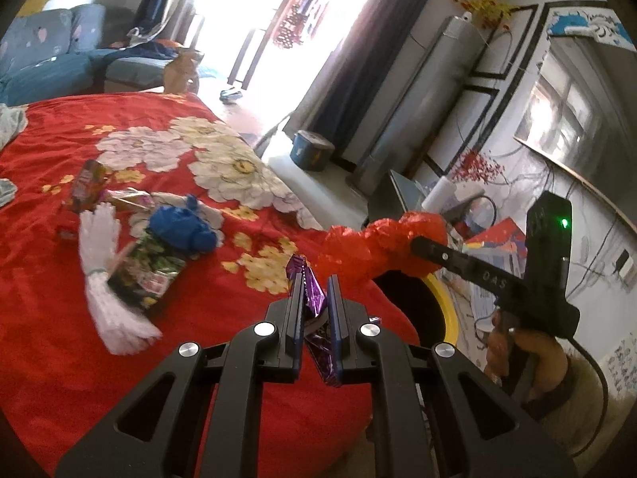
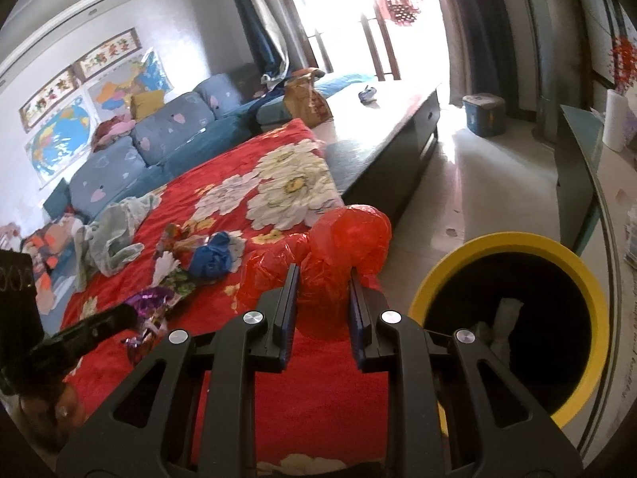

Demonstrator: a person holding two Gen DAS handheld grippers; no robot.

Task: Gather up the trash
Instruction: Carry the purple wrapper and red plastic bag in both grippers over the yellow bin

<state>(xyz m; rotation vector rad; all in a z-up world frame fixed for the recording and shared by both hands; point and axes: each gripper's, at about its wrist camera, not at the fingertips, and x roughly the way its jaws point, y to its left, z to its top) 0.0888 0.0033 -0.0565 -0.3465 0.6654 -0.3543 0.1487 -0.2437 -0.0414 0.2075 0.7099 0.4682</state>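
The left gripper point(image 1: 314, 283) is clamped on a crinkled purple foil wrapper point(image 1: 308, 290), which stands up between its fingers and hangs out below them, held over the red flowered blanket point(image 1: 51, 279). The right gripper point(image 2: 324, 275) pinches a bunched red plastic bag point(image 2: 342, 247), whose bulk bulges out ahead of its fingertips; in the left wrist view the bag point(image 1: 378, 245) hangs just right of and beyond the left gripper's tips. Directly right of the right gripper, and lower, stands a yellow-rimmed bin point(image 2: 593, 298) with a dark inside holding a few pale scraps. More rubbish lies on the blanket ahead and left of the left gripper: a white glove point(image 1: 99, 263), a dark printed snack packet point(image 1: 149, 275) beside it, a crumpled blue bag point(image 1: 183, 231) at the packet's far end, and more shiny wrappers point(image 1: 89, 185) beyond them.
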